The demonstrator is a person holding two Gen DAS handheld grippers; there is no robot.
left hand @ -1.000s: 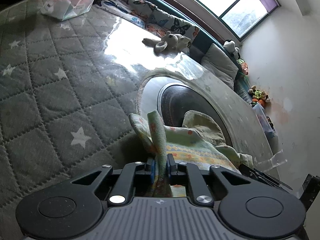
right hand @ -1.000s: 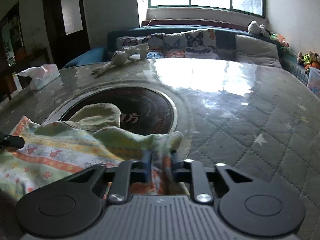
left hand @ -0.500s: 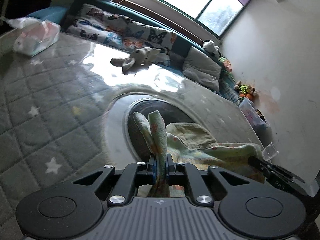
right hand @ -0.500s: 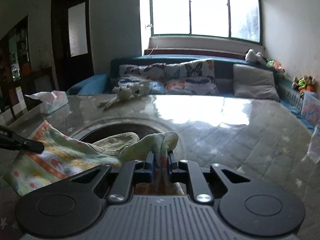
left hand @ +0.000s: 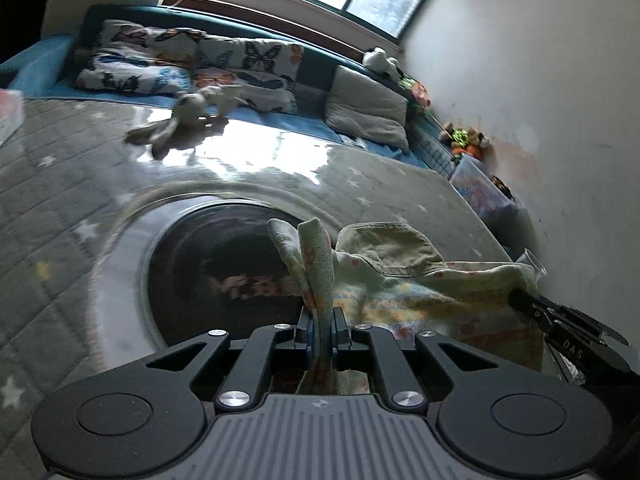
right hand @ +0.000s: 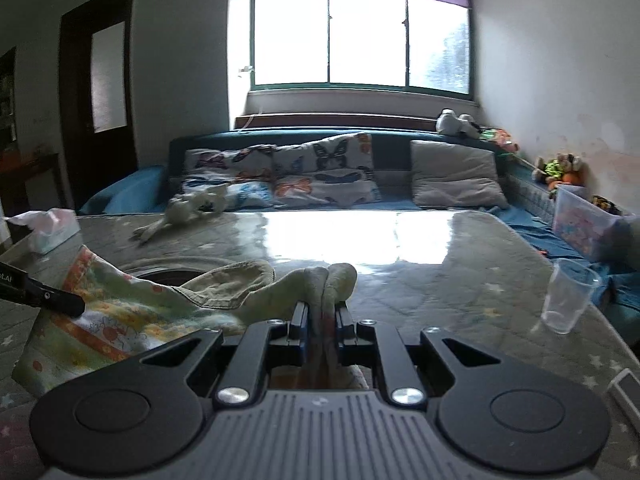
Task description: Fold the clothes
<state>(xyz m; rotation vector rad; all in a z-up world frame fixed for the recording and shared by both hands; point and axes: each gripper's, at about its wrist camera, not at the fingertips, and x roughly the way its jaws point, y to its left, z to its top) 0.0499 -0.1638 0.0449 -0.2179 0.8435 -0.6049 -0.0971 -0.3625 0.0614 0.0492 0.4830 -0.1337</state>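
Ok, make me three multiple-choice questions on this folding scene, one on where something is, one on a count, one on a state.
1. Where is the clear plastic cup?
A. on the sofa
B. on the table's right side
C. on the windowsill

2. How many grippers pinch the patterned garment?
A. none
B. one
C. two

3. How is the garment?
A. folded flat
B. held up, bunched
C. hanging on a hook

Answers: 1 B, it stands on the quilted table. 2 C, left gripper and right gripper both clamp cloth. 3 B, cloth bunches between the jaws.
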